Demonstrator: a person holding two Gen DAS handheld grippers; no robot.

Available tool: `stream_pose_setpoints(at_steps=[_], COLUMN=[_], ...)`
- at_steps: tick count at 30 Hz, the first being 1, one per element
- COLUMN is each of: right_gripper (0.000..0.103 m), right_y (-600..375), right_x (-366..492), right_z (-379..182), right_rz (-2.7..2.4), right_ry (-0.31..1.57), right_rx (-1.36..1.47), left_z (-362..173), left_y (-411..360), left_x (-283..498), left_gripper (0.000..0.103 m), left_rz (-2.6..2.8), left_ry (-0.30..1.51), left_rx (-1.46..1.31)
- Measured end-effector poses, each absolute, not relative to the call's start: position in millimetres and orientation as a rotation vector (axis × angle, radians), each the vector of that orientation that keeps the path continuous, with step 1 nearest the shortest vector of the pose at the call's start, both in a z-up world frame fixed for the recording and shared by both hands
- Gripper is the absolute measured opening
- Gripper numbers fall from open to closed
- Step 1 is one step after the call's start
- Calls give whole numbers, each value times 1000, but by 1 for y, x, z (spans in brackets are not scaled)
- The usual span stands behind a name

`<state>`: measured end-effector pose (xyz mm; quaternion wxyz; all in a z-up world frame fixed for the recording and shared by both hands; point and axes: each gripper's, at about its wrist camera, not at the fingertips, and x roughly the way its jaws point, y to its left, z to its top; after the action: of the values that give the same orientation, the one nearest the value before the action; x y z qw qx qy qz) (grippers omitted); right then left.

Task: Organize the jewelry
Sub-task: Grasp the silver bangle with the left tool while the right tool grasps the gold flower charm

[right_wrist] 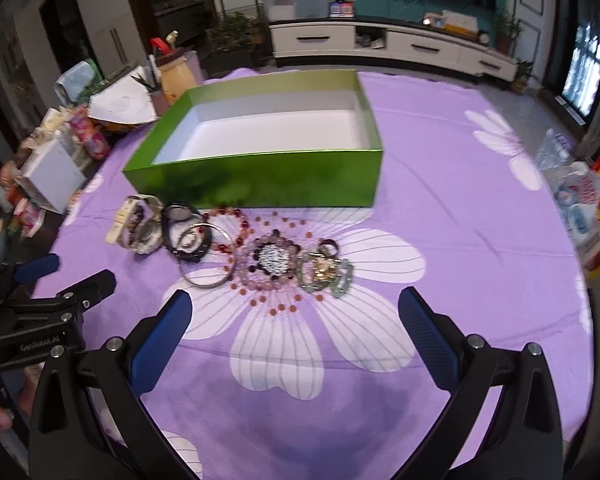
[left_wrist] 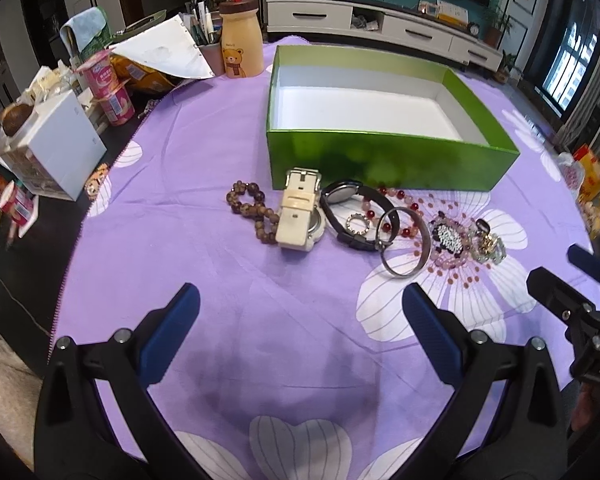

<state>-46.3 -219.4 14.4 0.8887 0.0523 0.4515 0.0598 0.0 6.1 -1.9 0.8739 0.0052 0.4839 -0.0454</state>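
An empty green box (left_wrist: 388,160) (right_wrist: 260,178) with a white inside stands on the purple flowered cloth. A row of jewelry lies in front of it: brown bead bracelet (left_wrist: 250,210), cream watch (left_wrist: 300,216) (right_wrist: 126,216), black watch (left_wrist: 350,216) (right_wrist: 180,226), silver bangle (left_wrist: 406,242) (right_wrist: 208,264), pink bead bracelet with a sparkly piece (left_wrist: 448,238) (right_wrist: 272,260), and a pale green and gold piece (left_wrist: 488,244) (right_wrist: 326,270). My left gripper (left_wrist: 300,300) is open, short of the watches. My right gripper (right_wrist: 296,304) is open, just short of the pink beads.
At the left edge of the table stand a white carton (left_wrist: 60,148), pink yogurt cups (left_wrist: 108,88), a bear-print bottle (left_wrist: 240,44) and papers (left_wrist: 168,52). Bags and packets (right_wrist: 584,208) lie at the right edge. A TV cabinet (left_wrist: 380,24) runs behind.
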Motion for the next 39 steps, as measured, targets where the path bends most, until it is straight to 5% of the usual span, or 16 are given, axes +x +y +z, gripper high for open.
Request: stream_pose_setpoints(at_steps=[7, 14, 20, 23, 33, 37, 39], right_gripper=[99, 70, 52, 50, 48, 43, 38], right_y=[-226, -241, -247, -250, -258, -259, -256], right_x=[-48, -38, -35, -31, -20, -17, -16], right_z=[-7, -34, -37, -39, -43, -43, -43], right_rz=[284, 259, 265, 263, 254, 268, 284], right_ry=[928, 976, 936, 933, 925, 920, 915], right_rx=[155, 179, 150, 140, 144, 136, 125], left_z=[-20, -33, -36, -44, -65, -68, -69], left_y=[26, 22, -5, -16, -43, -46, -46], left_x=[-2, -2, 7, 16, 43, 48, 49], left_gripper=[101, 77, 69, 56, 38, 11, 10], left_rz=[-128, -209, -312, -332, -294, -286, -290], left_ry=[1014, 1028, 1030, 1052, 1088, 1088, 1081], left_rx=[-77, -139, -161, -172, -208, -207, -201])
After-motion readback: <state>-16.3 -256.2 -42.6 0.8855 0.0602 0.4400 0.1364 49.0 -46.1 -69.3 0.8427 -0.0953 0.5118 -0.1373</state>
